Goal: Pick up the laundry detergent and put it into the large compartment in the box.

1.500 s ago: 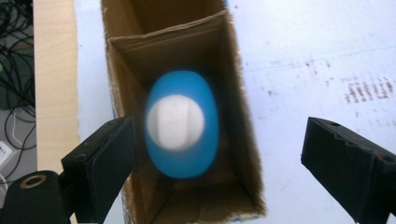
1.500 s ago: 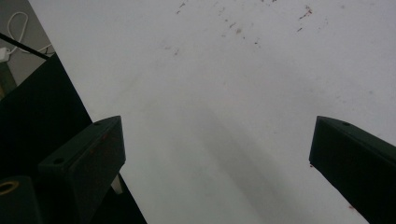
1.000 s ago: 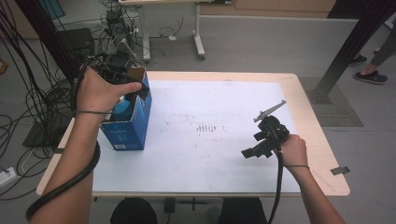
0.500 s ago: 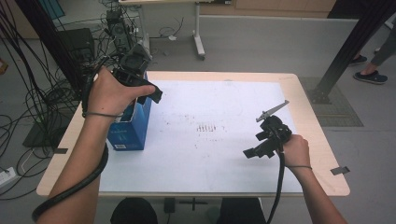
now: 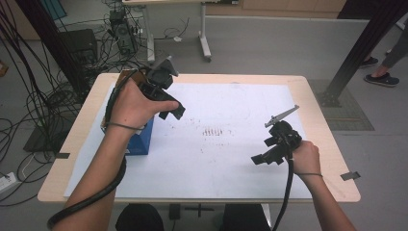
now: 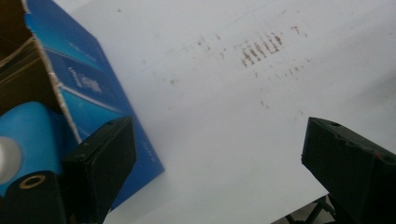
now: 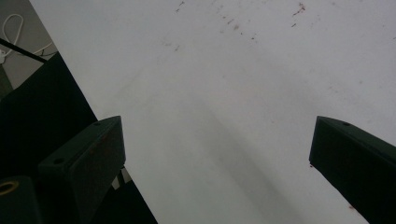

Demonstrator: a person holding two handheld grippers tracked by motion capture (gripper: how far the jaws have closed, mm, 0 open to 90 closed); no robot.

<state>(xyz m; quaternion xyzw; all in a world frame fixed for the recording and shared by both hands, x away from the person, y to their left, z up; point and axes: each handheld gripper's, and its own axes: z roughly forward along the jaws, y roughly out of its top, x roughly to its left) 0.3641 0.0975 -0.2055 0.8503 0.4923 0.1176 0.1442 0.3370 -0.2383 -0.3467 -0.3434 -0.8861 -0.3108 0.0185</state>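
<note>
The blue box is standing upright at the left side of the bench, on the left margin of the white sheet that is covering most of the benchtop. Its top flaps are folded open, which is leaving the inside reachable from above; in the left gripper view a blue roll with a pale core is lying inside it, just behind the torn cardboard edge. The box looks placed near the person's left arm so that this hand can work it without crossing the body.

The left gripper is hanging just to the right of the box's open top, above the sheet, tilted forward and down. Its jaws are spread wide with nothing between them; in its own view only bare paper and some brownish marks are lying between the two black jaws, with the box wall close beside the left one. Judging from that pose, the gripper is released and empty, and it is apart from the box rather than touching it.

The right gripper is waiting near the right side of the bench, held low over the sheet, well apart from the box. Its jaws are also standing wide, with only white paper between them, so it is grasping nothing. It seems to be parked there to stay clear of the left hand's work.
</note>
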